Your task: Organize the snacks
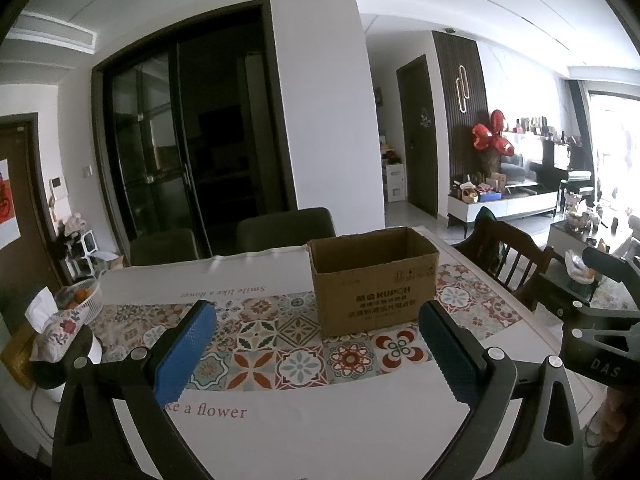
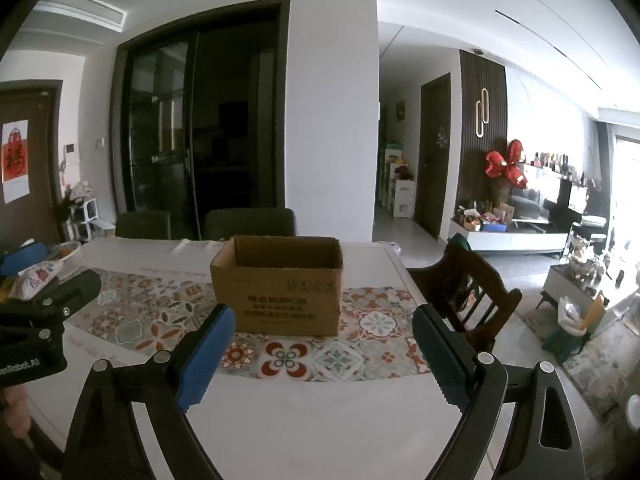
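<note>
behind everything, a dark sliding glass door and a white wall are seen, and in front of them a white dining table (image 1: 280,432) is covered by a cloth with a band of coloured tile patterns. an open brown cardboard box with printed lettering (image 1: 374,286) stands upright on that band, towards the far side of the table; its flaps are not seen and its inside is hidden from both views. no snacks can be made out on the cloth around the box, and whether any lie inside it cannot be told. to the left of the box, near the table's edge, a white wire basket holding orange fruit (image 1: 82,296) and a floral fabric tissue pouch (image 1: 54,330) are kept. the left gripper (image 1: 316,344) is held on the near side of the box with its blue-padded jaws spread wide and nothing between them; the right gripper (image 2: 322,354) is likewise held wide and empty, just short of the box. such a scene would fit either snacks being out of view and awaited, or snacks being already packed in the box; the step in hand is therefore not settled, and no particular move can be judged due.
</note>
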